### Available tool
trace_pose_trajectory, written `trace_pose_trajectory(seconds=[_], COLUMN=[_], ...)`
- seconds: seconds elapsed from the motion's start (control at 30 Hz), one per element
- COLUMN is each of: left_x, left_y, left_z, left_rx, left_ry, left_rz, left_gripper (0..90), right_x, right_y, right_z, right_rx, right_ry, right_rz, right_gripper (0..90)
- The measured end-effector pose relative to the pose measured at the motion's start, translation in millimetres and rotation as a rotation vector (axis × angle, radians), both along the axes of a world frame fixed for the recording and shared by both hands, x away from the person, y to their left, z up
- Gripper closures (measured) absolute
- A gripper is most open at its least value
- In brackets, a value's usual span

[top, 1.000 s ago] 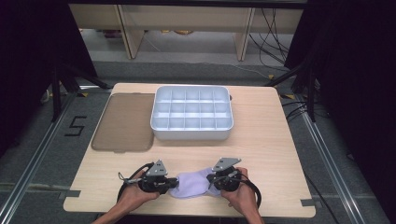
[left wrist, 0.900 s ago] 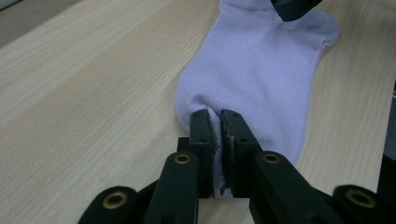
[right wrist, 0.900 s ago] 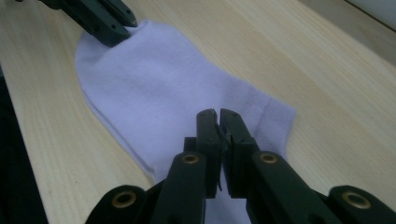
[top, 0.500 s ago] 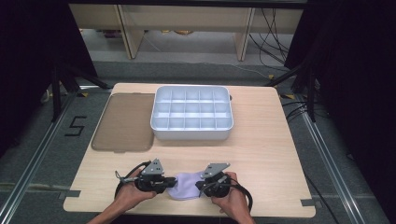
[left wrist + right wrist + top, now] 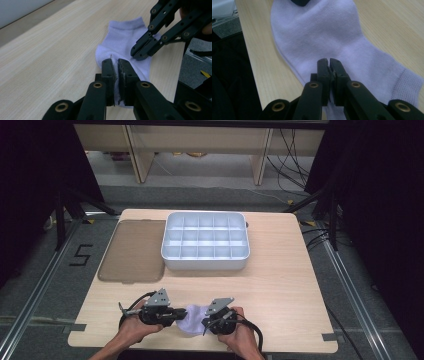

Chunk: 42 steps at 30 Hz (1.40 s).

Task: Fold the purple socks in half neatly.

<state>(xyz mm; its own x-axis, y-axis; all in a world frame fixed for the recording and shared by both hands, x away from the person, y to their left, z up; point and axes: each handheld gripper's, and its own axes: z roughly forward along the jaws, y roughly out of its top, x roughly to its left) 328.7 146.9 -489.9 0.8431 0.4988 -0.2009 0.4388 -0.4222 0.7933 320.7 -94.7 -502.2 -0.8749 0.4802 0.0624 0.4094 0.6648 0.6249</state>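
- Pale lilac fabric sock (image 5: 120, 47) lies flat on wooden table (image 5: 280, 285).
- Left gripper (image 5: 117, 65) clamped on sock's edge.
- Right gripper (image 5: 329, 64) clamped on sock's opposite edge.

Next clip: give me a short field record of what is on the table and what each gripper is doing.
held item: pale lilac ankle sock, lying flat near the table's front edge
left gripper: shut on the sock's edge
right gripper: shut on the sock's fabric
table: light wood
behind: white compartment tray, nothing visible in it
left of tray: brown translucent lid, lying flat
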Motion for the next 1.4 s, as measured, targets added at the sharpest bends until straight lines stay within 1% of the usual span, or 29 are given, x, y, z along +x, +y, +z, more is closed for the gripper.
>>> trace_pose_trajectory(seconds=[0.03,0.07,0.17,0.2,0.23,0.27,0.3,0.33,0.4,0.43,0.47,0.5,0.53,0.57,0.6,0.67,0.7,0.73,0.8,0.87,0.9,0.93,0.97,1.0,1.07,1.1,1.2,1.3,1.4], left_x=[-0.1,-0.4,-2.7,-3.6,-4.2,-5.0,-4.9,-5.2,-4.6,-3.8,-3.8,-4.8,-4.4,-5.0,-5.0,-4.1,-4.1,-3.5,-3.7,-3.8,-3.8,-3.4,-2.5,-1.9,-0.4,0.6,0.6,-0.1,-0.7], left_y=[1.7,3.1,5.5,6.7,7.5,7.7,8.1,8.6,9.0,10.1,10.1,10.4,11.6,11.4,11.4,12.3,12.3,13.0,12.9,13.7,13.7,14.0,16.0,18.1,20.1,22.8,25.2,24.9,24.9], left_z=[1.6,3.0,6.0,7.6,8.4,8.5,8.4,8.4,8.4,9.2,9.2,9.6,10.2,10.6,10.6,11.2,11.2,11.8,12.3,14.0,14.0,14.7,16.4,18.3,20.2,22.0,24.6,24.1,24.6], left_rx=[0.004,-0.002,-0.010,-0.012,-0.009,-0.013,-0.016,-0.012,-0.020,-0.025,-0.025,-0.027,-0.014,-0.032,-0.032,-0.026,-0.026,-0.022,-0.032,-0.031,-0.031,-0.046,-0.035,-0.049,-0.056,-0.052,-0.053,-0.056,-0.054], left_ry=[-0.010,-0.019,-0.014,-0.019,-0.023,-0.018,-0.018,-0.009,-0.012,-0.014,-0.014,0.001,-0.005,-0.003,-0.003,-0.005,-0.005,0.000,0.006,-0.006,-0.006,0.001,-0.002,0.003,-0.006,-0.004,-0.005,0.000,0.002], left_rz=[-0.005,-0.015,-0.007,-0.014,-0.021,-0.022,-0.021,-0.008,-0.014,-0.018,-0.018,-0.008,-0.011,-0.013,-0.013,-0.013,-0.013,-0.018,-0.011,-0.013,-0.013,-0.009,-0.015,0.001,-0.004,-0.005,-0.013,-0.016,-0.015], left_gripper=[83.3,83.4,83.4,83.4,83.4,83.4,83.4,83.3,83.3,83.3,83.3,83.3,83.3,83.3,83.3,83.3,83.3,83.3,83.3,83.3,83.3,83.3,83.3,83.4,83.4,83.4,83.5,83.5,83.5], right_x=[-0.1,-1.0,-2.3,-3.7,-4.9,-4.8,-5.4,-6.1,-7.1,-7.6,-7.7,-7.7,-6.4,-4.3,-4.3,4.9,4.9,11.6,12.9,20.4,20.4,21.0,21.2,20.3,20.2,20.6,21.6,22.0,22.6], right_y=[2.3,3.3,8.0,8.7,11.3,12.5,16.2,18.0,20.9,22.0,22.5,22.5,21.8,20.5,20.5,16.0,16.0,15.4,16.4,21.1,21.1,23.7,27.5,33.6,35.9,40.1,53.0,55.8,49.1], right_z=[-1.3,0.0,-1.1,-0.1,-1.1,-0.9,-1.4,-2.2,-2.9,-2.1,-2.2,-2.2,0.5,2.5,2.5,8.5,8.5,9.5,8.8,4.1,4.1,1.4,-1.1,-0.5,-0.7,-2.1,-2.0,-1.9,3.2], right_rx=[0.013,0.005,0.019,0.002,0.015,0.007,0.019,0.023,0.033,0.033,0.030,0.030,0.048,0.052,0.052,0.065,0.065,0.045,0.035,-0.003,-0.003,-0.002,-0.011,-0.009,-0.008,-0.004,0.002,0.000,0.025], right_ry=[-0.006,0.006,0.008,0.018,0.018,0.004,0.007,0.016,0.009,0.020,0.015,0.015,0.011,0.001,0.001,-0.023,-0.023,-0.038,-0.028,-0.024,-0.024,-0.022,-0.024,-0.014,-0.019,-0.033,-0.014,-0.013,-0.011], right_rz=[0.012,0.013,0.022,0.011,0.021,0.032,0.047,0.043,0.050,0.067,0.065,0.065,0.062,0.056,0.056,0.022,0.022,-0.005,-0.018,0.015,0.015,0.016,0.020,0.028,0.033,0.040,0.056,0.054,0.043], right_gripper=[87.0,87.0,87.1,87.0,87.0,87.0,87.1,87.1,87.1,87.1,87.0,87.0,86.7,86.7,86.7,86.8,86.8,86.9,87.0,87.0,87.0,87.0,87.2,87.2,87.2,87.2,87.1,86.9,86.6])
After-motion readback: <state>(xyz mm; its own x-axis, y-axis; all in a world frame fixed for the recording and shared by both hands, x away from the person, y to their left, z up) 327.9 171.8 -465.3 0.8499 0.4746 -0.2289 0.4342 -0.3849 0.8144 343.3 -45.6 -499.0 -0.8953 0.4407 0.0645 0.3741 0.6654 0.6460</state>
